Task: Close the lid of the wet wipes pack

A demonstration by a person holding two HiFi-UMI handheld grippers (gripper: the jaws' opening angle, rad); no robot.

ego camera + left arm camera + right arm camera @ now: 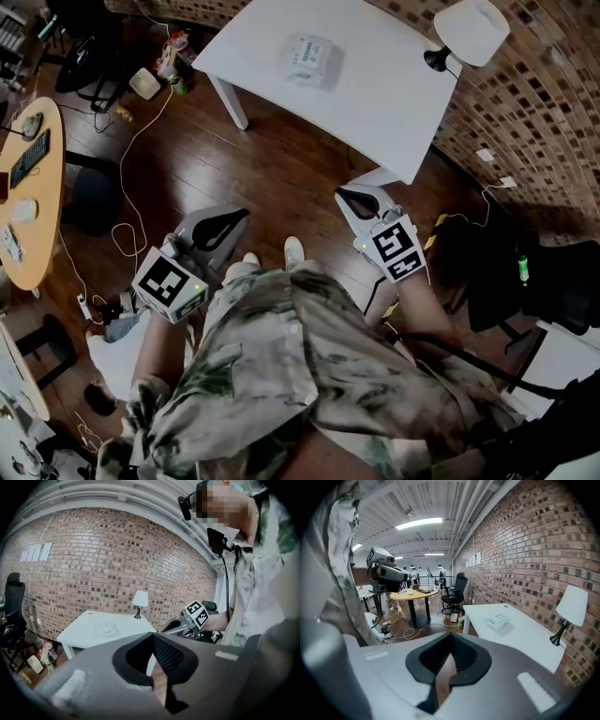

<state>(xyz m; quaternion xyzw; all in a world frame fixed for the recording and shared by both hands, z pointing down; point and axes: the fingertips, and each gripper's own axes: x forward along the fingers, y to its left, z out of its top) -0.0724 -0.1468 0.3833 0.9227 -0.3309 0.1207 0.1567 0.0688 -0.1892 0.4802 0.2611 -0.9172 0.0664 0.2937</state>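
It looked like the approach step: the pale plastic wet wipes pack (pixel 309 58) lay back from the white surface's (pixel 394 103) near edge, well apart from the left gripper (pixel 236 218) and right gripper (pixel 349 196), both clenched and empty. The next move called for reaching the pack.

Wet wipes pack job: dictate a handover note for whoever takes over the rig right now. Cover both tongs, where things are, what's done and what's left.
Left tongs: shut, empty, held low by the person's waist.
Right tongs: shut, empty, also low and well short of the table.
The wet wipes pack lies on the white table ahead of the person; neither tongs touches it. A table lamp stands at a corner by the brick wall.
Done: nothing visible; the pack is too small to tell whether the lid is open.
Left: step to the table, check the lid, press it closed.
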